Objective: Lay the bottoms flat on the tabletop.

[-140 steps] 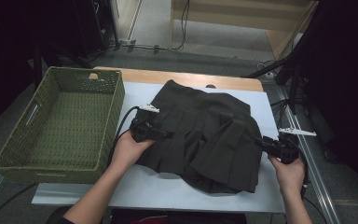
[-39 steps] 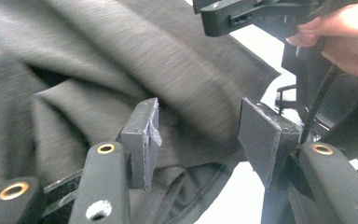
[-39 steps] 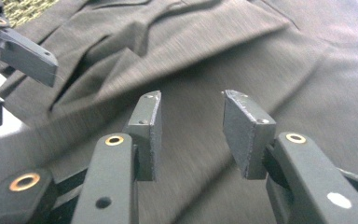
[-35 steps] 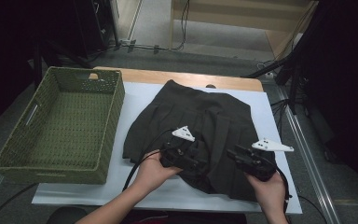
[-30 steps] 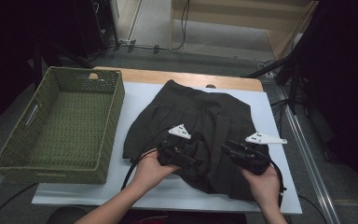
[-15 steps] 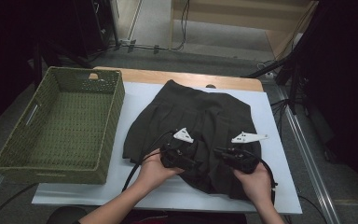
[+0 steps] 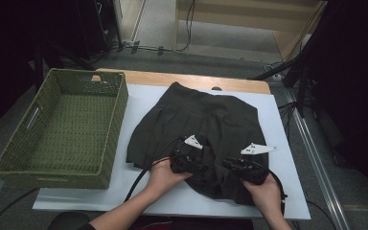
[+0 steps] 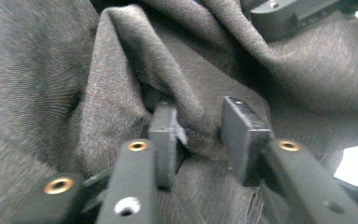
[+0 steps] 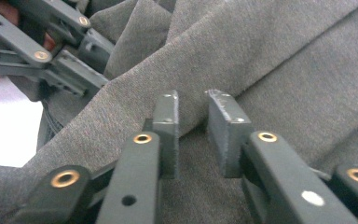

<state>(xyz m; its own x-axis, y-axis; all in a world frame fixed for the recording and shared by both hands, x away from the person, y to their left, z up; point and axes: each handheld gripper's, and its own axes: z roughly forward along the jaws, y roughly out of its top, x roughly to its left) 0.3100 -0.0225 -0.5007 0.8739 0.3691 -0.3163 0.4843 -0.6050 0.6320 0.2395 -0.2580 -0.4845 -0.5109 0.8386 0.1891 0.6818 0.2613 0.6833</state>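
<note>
As both pairs of jaws are closing in on the near hem of a dark pleated skirt, the left gripper is pinching a raised ridge of the cloth between its two black pads, its jaws having just been drawing together with the fold caught between them. In its own view the right gripper is doing likewise beside it, its pads standing narrowly apart across a fold edge and having just eased a little wider, so whether they are truly clamping the fabric cannot be told for sure. From above, the left gripper and the right gripper are working side by side at about six o'clock on the garment, each steered by a hand entering from the bottom, probably so that the hem can be lifted evenly at two points and folded away from the person. The skirt is lying spread on a white board that is covering a wooden table, waistband pointing to twelve o'clock. A green woven basket is waiting at nine o'clock of the skirt, well apart from the grippers, seemingly ready to receive the folded piece.
</note>
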